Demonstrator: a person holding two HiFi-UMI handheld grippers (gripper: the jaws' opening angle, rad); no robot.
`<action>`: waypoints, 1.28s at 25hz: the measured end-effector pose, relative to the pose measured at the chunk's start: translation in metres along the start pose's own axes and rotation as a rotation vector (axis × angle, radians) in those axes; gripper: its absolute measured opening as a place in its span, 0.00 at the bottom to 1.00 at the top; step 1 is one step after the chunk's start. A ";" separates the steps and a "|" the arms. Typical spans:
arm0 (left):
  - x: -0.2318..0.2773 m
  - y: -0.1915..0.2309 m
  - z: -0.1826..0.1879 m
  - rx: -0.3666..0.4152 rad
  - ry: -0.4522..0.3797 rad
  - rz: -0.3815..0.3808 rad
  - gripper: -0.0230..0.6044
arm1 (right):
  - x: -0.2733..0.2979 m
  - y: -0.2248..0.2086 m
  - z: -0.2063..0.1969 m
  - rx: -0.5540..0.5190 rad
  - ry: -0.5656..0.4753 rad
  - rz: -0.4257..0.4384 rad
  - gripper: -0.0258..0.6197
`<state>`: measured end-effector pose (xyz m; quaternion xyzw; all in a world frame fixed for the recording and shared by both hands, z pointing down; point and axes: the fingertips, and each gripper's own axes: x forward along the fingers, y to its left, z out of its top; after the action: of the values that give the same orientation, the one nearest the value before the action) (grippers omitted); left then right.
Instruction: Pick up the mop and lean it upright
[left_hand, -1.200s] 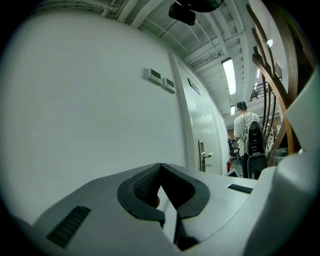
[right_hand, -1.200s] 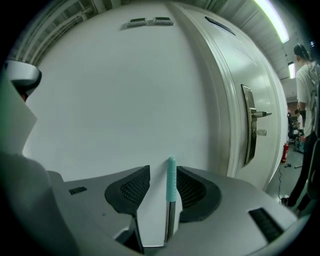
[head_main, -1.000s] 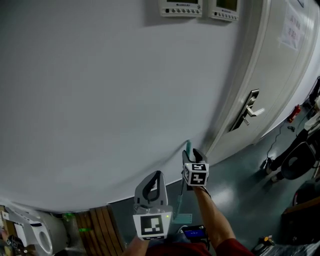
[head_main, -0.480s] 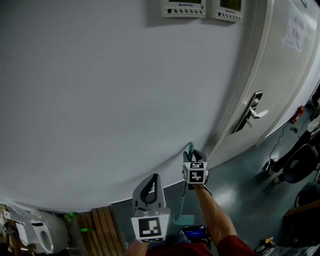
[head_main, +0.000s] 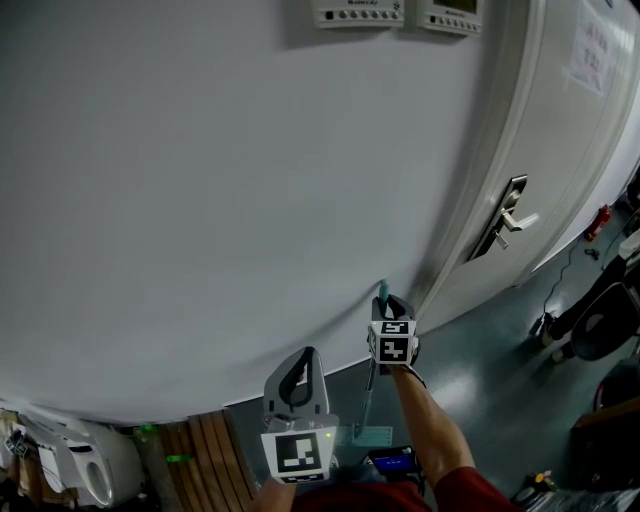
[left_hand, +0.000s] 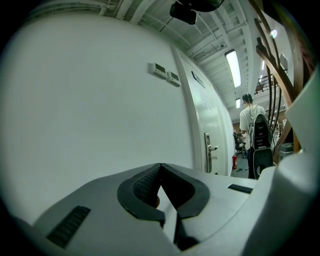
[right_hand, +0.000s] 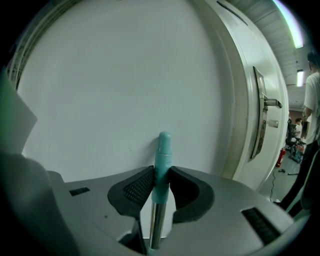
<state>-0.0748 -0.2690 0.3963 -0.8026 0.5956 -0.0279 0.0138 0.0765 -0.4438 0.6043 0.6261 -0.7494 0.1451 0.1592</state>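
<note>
- The right gripper (head_main: 386, 302) has just been closing its fingers, which now pinch the mop (right_hand: 162, 150) on its teal grip, just below the tip.
- The mop stands upright, top close against the wall (head_main: 200, 200) and foot on the floor (head_main: 480, 370) at the wall's base, beside the door (head_main: 560, 150). The lean looks nearly settled.
- The left gripper (head_main: 306, 356) holds nothing, fingers pressed together.
- The door notice (head_main: 588, 55) is too small to read.
</note>
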 end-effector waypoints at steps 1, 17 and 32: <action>0.000 0.000 0.001 0.000 -0.002 0.002 0.06 | -0.001 0.000 0.000 0.001 0.000 0.001 0.21; -0.005 0.005 0.005 -0.016 -0.008 0.018 0.06 | -0.029 0.014 0.001 -0.001 -0.060 0.016 0.21; -0.013 -0.002 -0.002 -0.022 0.002 0.000 0.06 | -0.134 0.045 -0.008 -0.011 -0.141 0.053 0.21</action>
<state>-0.0765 -0.2562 0.3983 -0.8026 0.5961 -0.0222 0.0045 0.0552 -0.3129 0.5539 0.6138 -0.7759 0.1006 0.1055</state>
